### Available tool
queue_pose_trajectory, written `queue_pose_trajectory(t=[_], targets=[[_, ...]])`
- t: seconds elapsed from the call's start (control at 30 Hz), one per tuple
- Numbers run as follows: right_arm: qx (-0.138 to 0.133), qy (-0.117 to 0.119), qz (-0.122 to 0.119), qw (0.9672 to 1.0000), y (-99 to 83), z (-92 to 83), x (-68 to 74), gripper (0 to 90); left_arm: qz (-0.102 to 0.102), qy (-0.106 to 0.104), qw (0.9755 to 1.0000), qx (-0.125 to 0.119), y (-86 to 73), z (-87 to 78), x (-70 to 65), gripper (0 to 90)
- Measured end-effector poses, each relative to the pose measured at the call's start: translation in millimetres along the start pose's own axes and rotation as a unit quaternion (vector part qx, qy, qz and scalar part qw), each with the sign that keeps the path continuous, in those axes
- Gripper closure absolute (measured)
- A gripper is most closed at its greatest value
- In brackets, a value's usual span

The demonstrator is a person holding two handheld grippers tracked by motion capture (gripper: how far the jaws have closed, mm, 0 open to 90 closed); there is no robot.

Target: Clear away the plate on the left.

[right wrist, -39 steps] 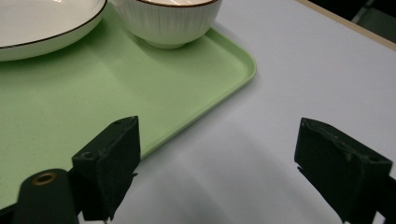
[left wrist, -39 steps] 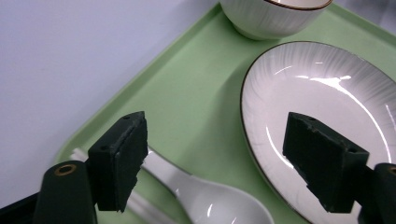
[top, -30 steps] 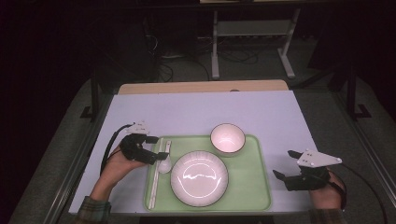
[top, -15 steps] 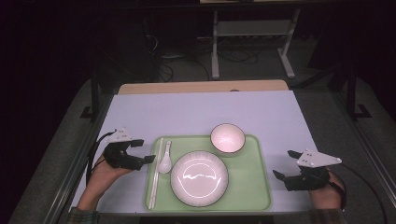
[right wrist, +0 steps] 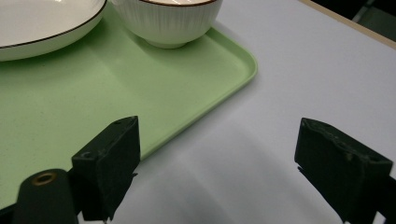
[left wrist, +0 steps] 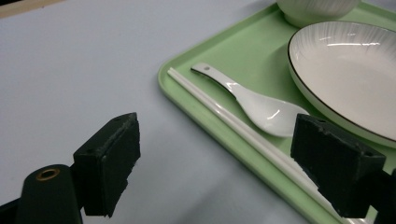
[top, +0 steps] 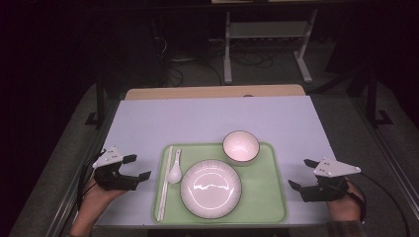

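A green tray lies on the white table near the front edge. On it rest a white plate, a white bowl, a white spoon and white chopsticks along its left side. My left gripper is open, off the tray's left edge, holding nothing. In the left gripper view the spoon and chopsticks lie between the gripper jaws, farther off. My right gripper is open just right of the tray, empty. The right gripper view shows the gripper, the tray corner and the bowl.
The white table surface stretches bare behind the tray, with a wooden strip at its far edge. A metal stand and cables sit on the dark floor beyond.
My left gripper has pulled back leftward from the spoon and chopsticks on the tray to the bare table. The right gripper has stayed put.
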State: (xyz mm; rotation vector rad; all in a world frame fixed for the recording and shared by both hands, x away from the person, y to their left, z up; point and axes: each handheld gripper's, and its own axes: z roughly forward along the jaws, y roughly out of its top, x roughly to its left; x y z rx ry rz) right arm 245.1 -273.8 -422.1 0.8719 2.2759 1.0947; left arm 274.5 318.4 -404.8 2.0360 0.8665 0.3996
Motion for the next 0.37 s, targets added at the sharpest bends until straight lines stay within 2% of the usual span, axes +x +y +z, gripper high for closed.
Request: queue_pose_trajectory(t=[0.13, 0.37], targets=[[0.001, 0.001, 0.001, 1.0000, -0.2, 0.4, 0.2, 13.3, 0.006, 0.018, 0.9998, -0.002, -8.7, -4.2, -2.1, 15.2], [0.001, 0.000, 0.003, 1.0000, -1.0, 0.2, -0.4, 13.2, 0.007, 0.025, 0.9997, -0.001, -18.9, -7.5, -3.8, 15.2]])
